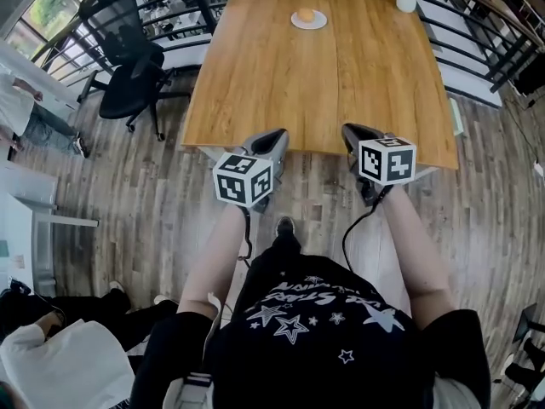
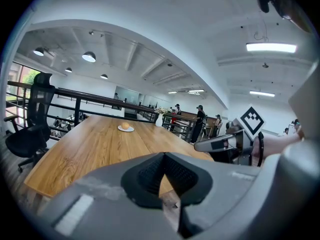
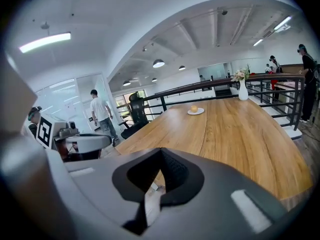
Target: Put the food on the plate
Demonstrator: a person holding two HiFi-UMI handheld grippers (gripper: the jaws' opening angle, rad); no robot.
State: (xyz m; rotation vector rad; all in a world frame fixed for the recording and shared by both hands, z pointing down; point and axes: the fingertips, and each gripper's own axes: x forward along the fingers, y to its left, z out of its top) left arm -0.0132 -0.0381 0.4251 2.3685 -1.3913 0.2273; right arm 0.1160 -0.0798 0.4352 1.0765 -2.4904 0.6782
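Wooden table [image 1: 315, 83]: round orange food [image 1: 306, 14] sits on white plate [image 1: 319, 24], top centre of frame, far end. Left gripper [image 1: 271, 141] and right gripper [image 1: 359, 136] at near edge, mid-frame. Both jaw pairs pressed together, nothing between.
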